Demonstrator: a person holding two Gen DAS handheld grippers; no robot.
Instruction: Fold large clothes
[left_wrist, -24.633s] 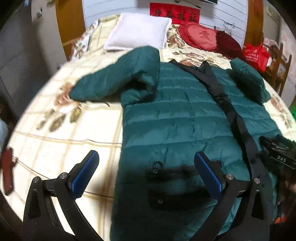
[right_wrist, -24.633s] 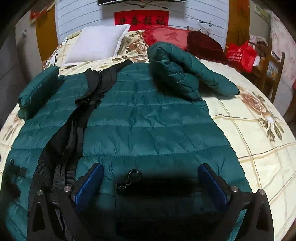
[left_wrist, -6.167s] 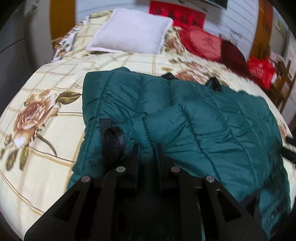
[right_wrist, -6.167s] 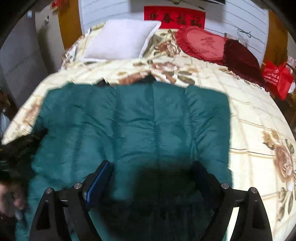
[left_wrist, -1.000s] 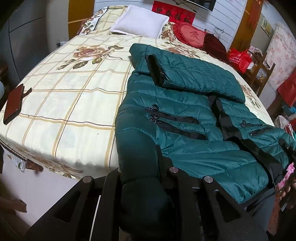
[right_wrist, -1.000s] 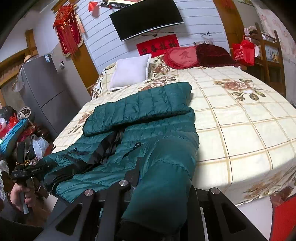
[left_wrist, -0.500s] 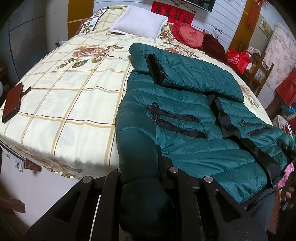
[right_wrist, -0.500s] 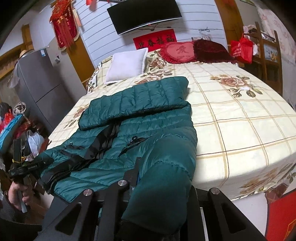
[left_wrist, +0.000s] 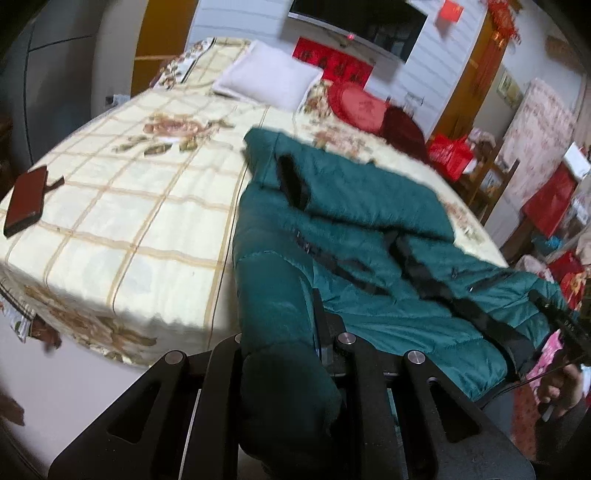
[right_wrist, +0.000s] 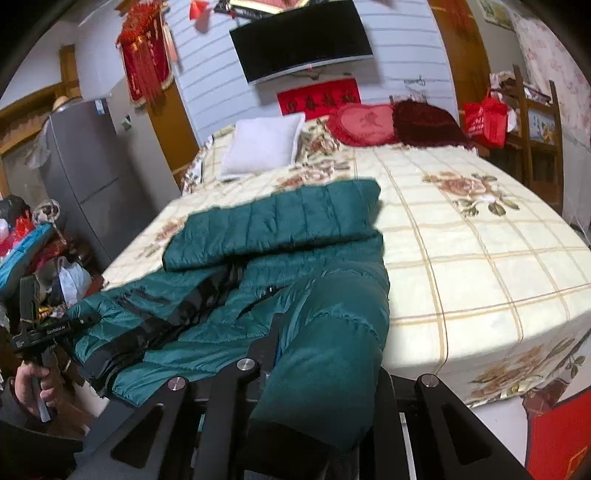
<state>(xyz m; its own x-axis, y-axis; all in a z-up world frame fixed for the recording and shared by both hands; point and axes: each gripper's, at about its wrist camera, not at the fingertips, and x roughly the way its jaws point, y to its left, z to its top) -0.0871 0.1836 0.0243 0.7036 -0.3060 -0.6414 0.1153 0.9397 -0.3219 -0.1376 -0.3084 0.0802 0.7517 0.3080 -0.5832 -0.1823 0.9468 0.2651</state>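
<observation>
A large dark green puffer jacket (left_wrist: 369, 236) lies across the floral bed, its lower part pulled off the near edge; a sleeve is folded across its upper part. My left gripper (left_wrist: 284, 354) is shut on the jacket's left hem corner. My right gripper (right_wrist: 317, 354) is shut on the right hem corner of the jacket (right_wrist: 266, 236). Each gripper also shows at the edge of the other's view, left gripper (right_wrist: 51, 328) and right gripper (left_wrist: 561, 328). The fingertips are hidden by the bunched fabric.
The bed (left_wrist: 122, 206) has a cream floral cover, a white pillow (left_wrist: 266, 79) and red cushions (left_wrist: 362, 107) at the head. A dark red phone (left_wrist: 26, 205) lies near the left edge. A fridge (right_wrist: 85, 173), cluttered bags and a wooden chair (right_wrist: 535, 122) stand around.
Both grippers have lifted and tilted up, still holding the hem corners; more of the wall and the television shows now. The jacket's lower part has been raised off the bed edge.
</observation>
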